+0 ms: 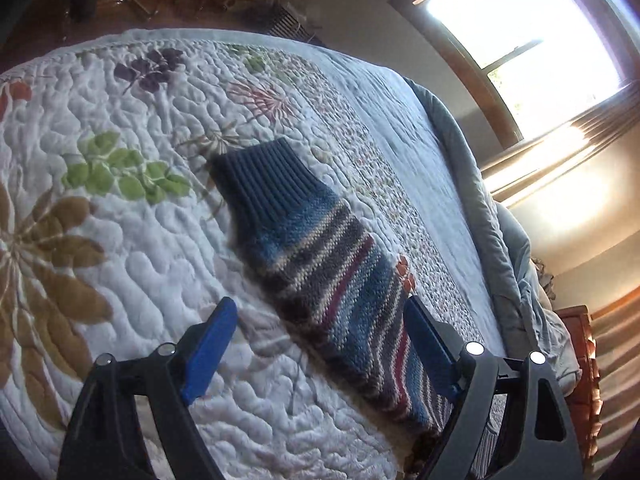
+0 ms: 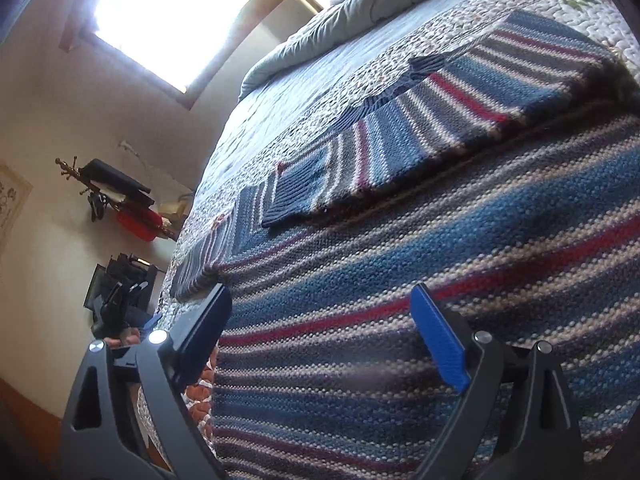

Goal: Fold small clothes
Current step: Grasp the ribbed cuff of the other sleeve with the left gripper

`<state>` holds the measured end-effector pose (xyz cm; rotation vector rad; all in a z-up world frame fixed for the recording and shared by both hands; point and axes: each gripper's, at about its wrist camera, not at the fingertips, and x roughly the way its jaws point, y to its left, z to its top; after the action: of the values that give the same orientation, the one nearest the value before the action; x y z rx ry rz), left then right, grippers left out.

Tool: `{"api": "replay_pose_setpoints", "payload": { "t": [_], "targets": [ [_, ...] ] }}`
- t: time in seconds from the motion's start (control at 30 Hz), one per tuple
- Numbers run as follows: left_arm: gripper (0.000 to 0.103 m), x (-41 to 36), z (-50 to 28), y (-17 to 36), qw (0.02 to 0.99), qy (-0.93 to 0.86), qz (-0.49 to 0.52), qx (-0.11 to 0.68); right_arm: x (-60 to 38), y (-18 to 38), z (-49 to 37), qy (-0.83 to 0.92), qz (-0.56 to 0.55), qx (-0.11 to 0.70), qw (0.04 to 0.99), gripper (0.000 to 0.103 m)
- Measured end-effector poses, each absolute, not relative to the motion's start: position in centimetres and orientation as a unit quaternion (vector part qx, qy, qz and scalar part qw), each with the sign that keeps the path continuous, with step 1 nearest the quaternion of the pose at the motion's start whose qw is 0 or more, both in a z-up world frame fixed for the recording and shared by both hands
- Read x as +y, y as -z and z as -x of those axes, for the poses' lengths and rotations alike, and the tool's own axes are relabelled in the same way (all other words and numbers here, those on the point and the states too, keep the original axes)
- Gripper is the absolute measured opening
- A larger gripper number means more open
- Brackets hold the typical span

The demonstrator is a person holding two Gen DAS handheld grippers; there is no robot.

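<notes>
Striped knit sweater (image 2: 400, 280) lies flat on the quilted bed (image 1: 120, 240); its sleeve (image 1: 320, 240) runs lengthwise away between the left gripper (image 1: 320, 320) fingers. Both grippers gape wide, empty; right gripper (image 2: 324, 308) hovers over the body.

Likely a home bedroom: quilted bed (image 1: 132, 240), window (image 1: 532, 40), coat rack (image 2: 86, 184).

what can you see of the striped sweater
The sweater is a chunky knit in blue, grey, cream and red stripes with dark blue ribbed cuffs. It lies flat on the quilt, one sleeve stretched out straight, the other folded across the body. Neither open gripper grips it.
</notes>
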<state>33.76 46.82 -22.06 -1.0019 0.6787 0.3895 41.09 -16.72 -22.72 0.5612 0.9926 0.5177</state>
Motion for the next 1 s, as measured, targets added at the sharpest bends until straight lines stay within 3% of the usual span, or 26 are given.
{"api": "replay_pose_setpoints", "payload": {
  "t": [0.47,0.73,0.8,0.87,1.0],
  "targets": [
    [0.089,52.8,-38.1,26.7,0.788,-0.170,0.498,0.320,-14.5,24.1,-41.3,-0.242,-0.221,0.468,0.821,0.090],
    [0.087,53.3,-39.6,26.7,0.794,-0.164,0.499,0.306,-14.1,24.7,-41.4,-0.236,-0.211,0.468,0.825,0.090],
    [0.077,53.3,-40.3,26.6,0.795,-0.165,0.493,0.313,-14.0,24.8,-41.4,-0.235,-0.210,0.468,0.826,0.090],
    [0.058,53.3,-40.5,26.8,0.792,-0.169,0.491,0.321,-14.0,24.7,-41.4,-0.234,-0.210,0.468,0.826,0.090],
    [0.048,53.6,-40.1,27.2,0.785,-0.179,0.499,0.320,-14.1,24.7,-41.5,-0.236,-0.213,0.469,0.824,0.090]
  ]
}}
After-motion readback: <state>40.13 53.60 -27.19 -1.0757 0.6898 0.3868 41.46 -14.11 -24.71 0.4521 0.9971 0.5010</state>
